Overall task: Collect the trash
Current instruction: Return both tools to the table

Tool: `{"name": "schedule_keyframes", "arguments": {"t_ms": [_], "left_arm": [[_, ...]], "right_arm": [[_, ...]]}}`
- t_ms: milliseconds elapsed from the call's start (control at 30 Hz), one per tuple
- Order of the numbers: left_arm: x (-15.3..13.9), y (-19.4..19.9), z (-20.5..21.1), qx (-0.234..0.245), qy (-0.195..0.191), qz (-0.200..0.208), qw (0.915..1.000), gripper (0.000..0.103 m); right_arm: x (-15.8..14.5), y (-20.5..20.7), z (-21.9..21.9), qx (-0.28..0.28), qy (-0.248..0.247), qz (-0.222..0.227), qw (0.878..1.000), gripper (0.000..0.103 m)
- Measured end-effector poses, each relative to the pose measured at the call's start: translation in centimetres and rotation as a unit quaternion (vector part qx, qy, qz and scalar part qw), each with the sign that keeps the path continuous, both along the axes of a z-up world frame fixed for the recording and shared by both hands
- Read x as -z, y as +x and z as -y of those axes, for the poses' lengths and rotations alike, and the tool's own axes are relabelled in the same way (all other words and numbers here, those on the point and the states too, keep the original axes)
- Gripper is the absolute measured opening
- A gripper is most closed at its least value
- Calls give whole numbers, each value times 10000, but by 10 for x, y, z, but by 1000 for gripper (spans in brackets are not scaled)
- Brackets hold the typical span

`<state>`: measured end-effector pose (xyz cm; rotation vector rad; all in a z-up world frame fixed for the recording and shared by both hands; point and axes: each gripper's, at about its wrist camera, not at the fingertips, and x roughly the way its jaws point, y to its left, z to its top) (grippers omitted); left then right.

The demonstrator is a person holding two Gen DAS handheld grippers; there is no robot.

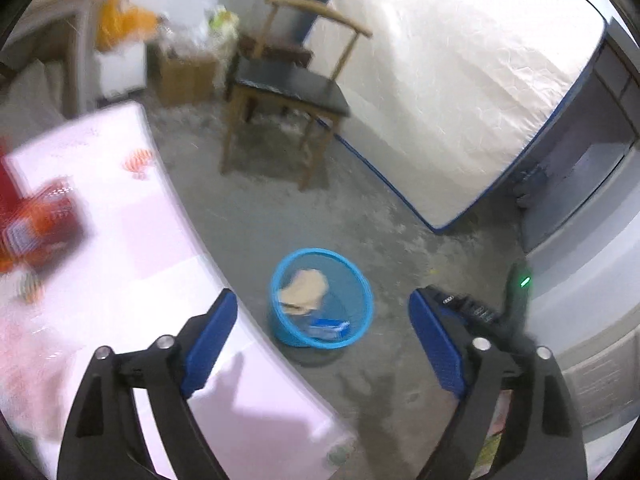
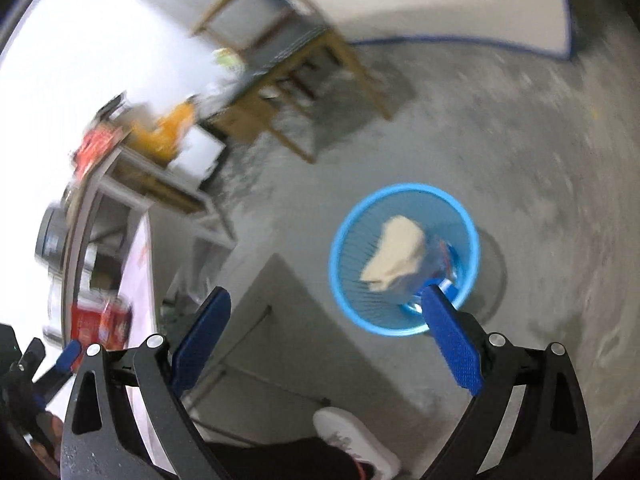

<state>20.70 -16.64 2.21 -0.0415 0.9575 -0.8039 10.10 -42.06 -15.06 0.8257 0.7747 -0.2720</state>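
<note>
Blue mesh bin (image 1: 322,298) holding blurred scraps, both grippers' fingers (image 1: 210,334) wide, empty.

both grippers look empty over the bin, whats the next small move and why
Probably swing the left gripper back over the pink-clothed table toward the blurred red packet near its edge. Both it and the right gripper stand open with nothing between the fingers, and the round blue mesh wastebasket on the floor already holds a beige crumpled wad. Whether the packet is trash is unclear.
</note>
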Motion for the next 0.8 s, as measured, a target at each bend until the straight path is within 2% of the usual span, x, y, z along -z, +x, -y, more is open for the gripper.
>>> {"name": "schedule_keyframes", "arguments": {"t_ms": [167, 300, 400, 533, 567, 633, 800], "left_arm": [[-10, -39, -94, -689, 220, 481, 9962, 97], [-16, -65, -160, -1510, 574, 890, 9828, 97], [-14, -78, -199, -2165, 870, 982, 9674, 97], [-14, -86, -242, -2880, 1027, 1005, 9468, 97], [-14, -88, -255, -3141, 1109, 1024, 9373, 97], [-16, -92, -281, -3424, 1223, 1041, 9257, 97], [-13, -95, -315, -3925, 1300, 962, 9054, 97]], "right_arm": [[-49, 15, -68, -829, -658, 268, 9940, 95], [-80, 37, -132, -1706, -950, 337, 9802, 95], [-97, 48, -176, -2208, -1193, 394, 9672, 95], [-112, 61, -240, -2842, -1556, 427, 9451, 95], [-114, 62, -252, -2949, -1593, 438, 9412, 95], [-114, 66, -280, -3146, -1692, 402, 9331, 95], [-116, 68, -332, -3414, -1991, 343, 9179, 95]]}}
